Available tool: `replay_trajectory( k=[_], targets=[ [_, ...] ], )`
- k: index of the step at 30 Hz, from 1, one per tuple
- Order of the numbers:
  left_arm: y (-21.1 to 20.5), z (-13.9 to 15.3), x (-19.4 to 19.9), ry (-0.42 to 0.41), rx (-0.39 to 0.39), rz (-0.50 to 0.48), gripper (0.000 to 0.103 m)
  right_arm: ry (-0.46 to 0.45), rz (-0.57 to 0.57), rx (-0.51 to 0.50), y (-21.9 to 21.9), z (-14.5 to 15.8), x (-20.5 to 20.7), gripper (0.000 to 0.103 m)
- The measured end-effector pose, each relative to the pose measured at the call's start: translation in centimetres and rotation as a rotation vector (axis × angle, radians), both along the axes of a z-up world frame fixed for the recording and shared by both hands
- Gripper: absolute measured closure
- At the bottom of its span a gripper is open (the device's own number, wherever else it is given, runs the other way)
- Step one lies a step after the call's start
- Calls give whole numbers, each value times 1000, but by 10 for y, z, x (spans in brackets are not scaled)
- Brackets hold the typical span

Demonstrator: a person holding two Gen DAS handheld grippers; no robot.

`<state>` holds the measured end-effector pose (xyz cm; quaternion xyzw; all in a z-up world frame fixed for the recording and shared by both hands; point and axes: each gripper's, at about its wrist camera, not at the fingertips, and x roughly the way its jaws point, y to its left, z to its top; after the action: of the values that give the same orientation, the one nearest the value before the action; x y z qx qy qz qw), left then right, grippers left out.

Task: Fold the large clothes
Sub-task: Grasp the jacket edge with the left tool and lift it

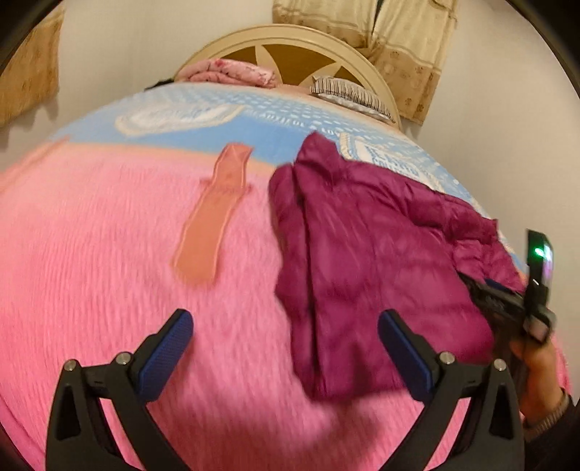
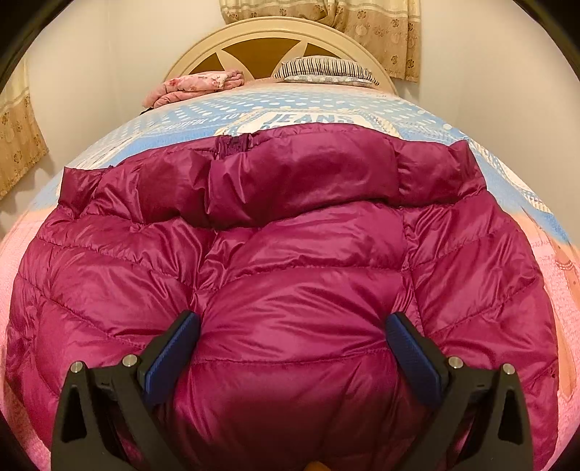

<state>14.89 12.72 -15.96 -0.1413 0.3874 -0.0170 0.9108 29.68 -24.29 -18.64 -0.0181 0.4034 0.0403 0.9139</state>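
Observation:
A magenta quilted puffer jacket [image 1: 366, 246] lies on the bed, partly folded into a long shape. In the left wrist view it sits right of centre, and my left gripper [image 1: 284, 326] hovers open over the pink blanket by the jacket's left edge, holding nothing. My right gripper [image 2: 291, 328] is open too, its blue pads [image 2: 177, 347] spread on either side of a bulge of the jacket [image 2: 297, 275], which fills that view with the collar end at the far side. The right gripper's body and the hand [image 1: 536, 358] holding it show at the right edge of the left wrist view.
A fuzzy pink blanket [image 1: 108, 253] with an orange patch [image 1: 214, 213] covers the near bed; a blue patterned sheet [image 2: 326, 108] lies beyond. A pink folded quilt [image 2: 195, 85] and a striped pillow [image 2: 326, 69] sit by the cream headboard [image 2: 268, 36]. Curtains [image 2: 380, 32] hang behind.

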Motion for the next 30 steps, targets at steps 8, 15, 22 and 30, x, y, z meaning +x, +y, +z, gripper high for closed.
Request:
replay_trajectory(
  k=[8, 15, 22, 30],
  targets=[
    [-27, -20, -18, 31, -164, -53, 0, -2, 0, 3, -1, 0, -2, 1],
    [-34, -6, -26, -29, -276, -57, 1, -6, 0, 17, -2, 1, -6, 1],
    [-42, -25, -2, 6, -332, -64, 8, -7, 2, 25, -3, 1, -5, 1],
    [-29, -11, 39, -54, -357, -54, 86, -9, 4, 38, -5, 2, -5, 1]
  ],
)
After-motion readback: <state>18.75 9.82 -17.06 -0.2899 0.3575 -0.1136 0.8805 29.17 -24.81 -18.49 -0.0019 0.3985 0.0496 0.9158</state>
